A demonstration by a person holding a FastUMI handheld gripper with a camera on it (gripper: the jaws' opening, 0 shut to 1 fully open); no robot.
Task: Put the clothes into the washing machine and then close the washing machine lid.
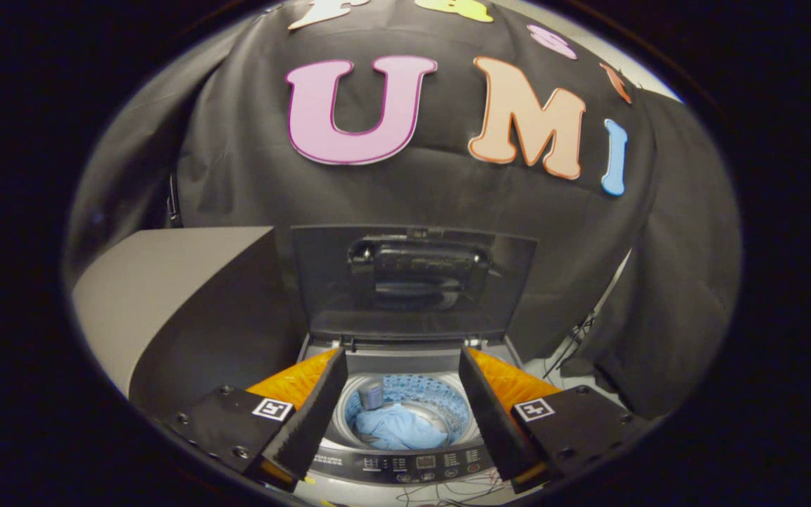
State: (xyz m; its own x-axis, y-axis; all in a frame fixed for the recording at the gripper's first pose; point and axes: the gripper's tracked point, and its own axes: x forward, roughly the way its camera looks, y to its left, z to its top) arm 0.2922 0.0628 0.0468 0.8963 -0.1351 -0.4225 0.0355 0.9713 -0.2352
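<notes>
hand-held gripper (403,405) held above the front of a top-loading grey washing machine (405,466), fingers spread wide, nothing between them. light blue soft cloth garment (400,427) lies crumpled at the bottom of the round perforated steel drum (441,401), seen through the gap between the fingers; a small bluish item sits beside it against the drum wall, too small to identify. dark tinted glass-panel lid (412,282) stands raised nearly upright behind the opening, hinged at the back, well beyond the fingertips. judgement: clothes step looks done, lid closing remains. lid likely stiff, smooth, possibly slippery on the glass; best taken by its top free edge or pushed forward from behind, then lowered gently, as it may drop under its own weight once past balance.
</notes>
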